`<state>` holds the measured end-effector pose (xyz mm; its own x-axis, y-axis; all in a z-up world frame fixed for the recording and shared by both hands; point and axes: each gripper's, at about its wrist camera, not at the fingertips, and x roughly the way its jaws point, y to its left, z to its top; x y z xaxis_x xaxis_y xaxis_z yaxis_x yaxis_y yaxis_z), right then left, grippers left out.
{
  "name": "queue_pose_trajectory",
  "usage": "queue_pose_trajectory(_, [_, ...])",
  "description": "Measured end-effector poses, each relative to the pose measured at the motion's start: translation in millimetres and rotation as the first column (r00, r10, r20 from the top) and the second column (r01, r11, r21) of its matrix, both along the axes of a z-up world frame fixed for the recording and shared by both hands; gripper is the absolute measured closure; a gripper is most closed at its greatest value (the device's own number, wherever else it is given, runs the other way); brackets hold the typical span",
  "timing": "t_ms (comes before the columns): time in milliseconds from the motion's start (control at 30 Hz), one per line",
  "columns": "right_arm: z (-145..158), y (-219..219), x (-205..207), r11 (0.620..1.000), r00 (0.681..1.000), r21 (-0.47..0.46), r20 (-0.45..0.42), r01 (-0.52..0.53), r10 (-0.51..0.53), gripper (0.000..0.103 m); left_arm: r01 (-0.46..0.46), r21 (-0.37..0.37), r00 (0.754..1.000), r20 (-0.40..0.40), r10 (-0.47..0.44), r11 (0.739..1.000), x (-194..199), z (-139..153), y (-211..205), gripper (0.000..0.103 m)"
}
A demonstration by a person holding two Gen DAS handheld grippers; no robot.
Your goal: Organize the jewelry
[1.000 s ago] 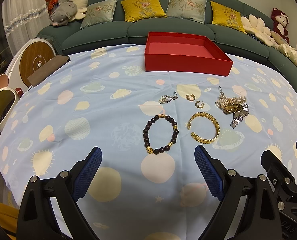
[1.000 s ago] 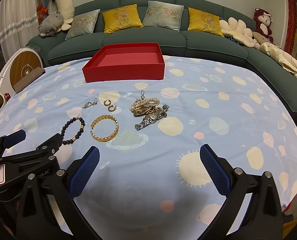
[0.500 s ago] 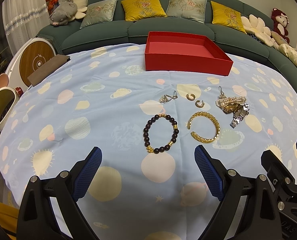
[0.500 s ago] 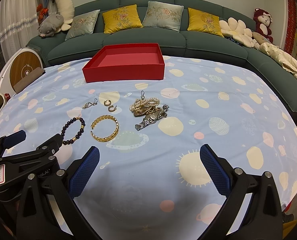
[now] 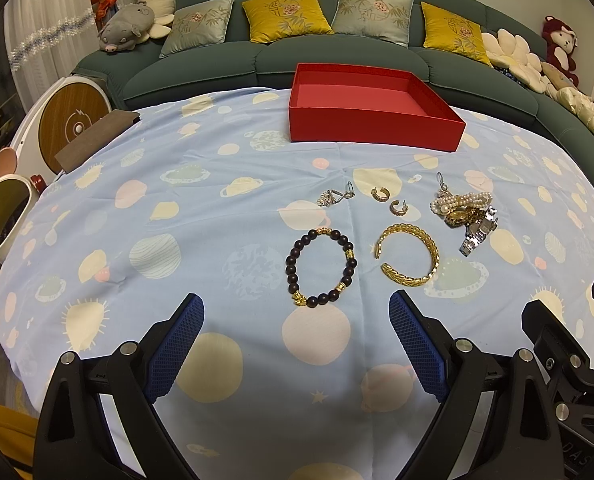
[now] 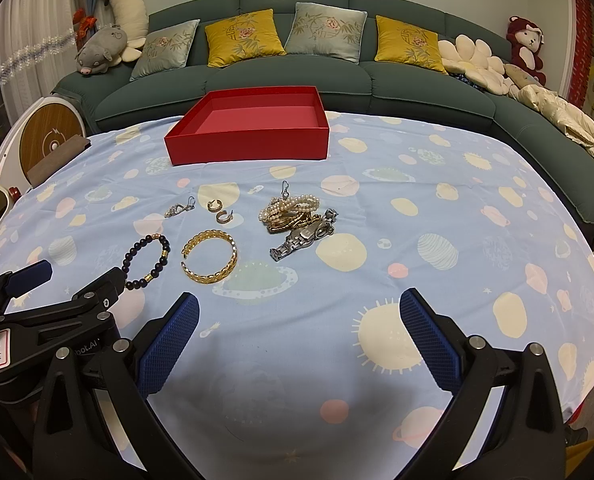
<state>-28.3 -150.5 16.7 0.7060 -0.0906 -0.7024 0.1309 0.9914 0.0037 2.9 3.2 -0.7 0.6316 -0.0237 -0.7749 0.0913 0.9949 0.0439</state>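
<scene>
- The left gripper [image 5: 296, 320] hangs over the near edge of the surface [image 5: 145, 184], its jaws spread wide and holding nothing; the right gripper [image 6: 299, 322] sits beside it, equally spread and empty.
- All the jewelry lies loose near the middle of the surface, none of it in the red box [image 5: 371, 110], which stands empty toward the far edge.
- The dark beaded bracelet [image 5: 321, 267] lies nearest the left gripper, with the gold cuff bracelet [image 5: 408, 255] just beside it on the right, apart from it.
- Beyond them lie a silver earring [image 5: 335, 197] and two small gold hoop earrings [image 5: 389, 200], each alone.
- The pearl strand [image 6: 291, 205], a gold chain and the silver watch [image 6: 303, 236] are heaped together, touching.
- Risks, as a judgement:
  - Lifting one piece from the heap could drag the others along, since they look entangled.
  - The small hoops may slip from broad pads or be pushed across the cloth.
  - Closing low on the patterned cloth could pinch a fold and shift nearby pieces.
  - The open cuff could twist out if gripped on one arm.
</scene>
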Motion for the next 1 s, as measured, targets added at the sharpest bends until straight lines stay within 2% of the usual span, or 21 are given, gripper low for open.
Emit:
queue_pose_trajectory(700, [-4,0,2,1.0,1.0,0.008,-0.009,-0.01,0.01,0.005,0.012,0.003,1.0,-0.021,-0.012,1.0,2,-5,0,0.012])
queue_pose_trajectory(1000, [-12,-19,23,0.999,1.0,0.052,-0.016,-0.001,0.002,0.006,-0.027,-0.056,0.998,-0.062,0.023,0.998,18,-14,22,0.011])
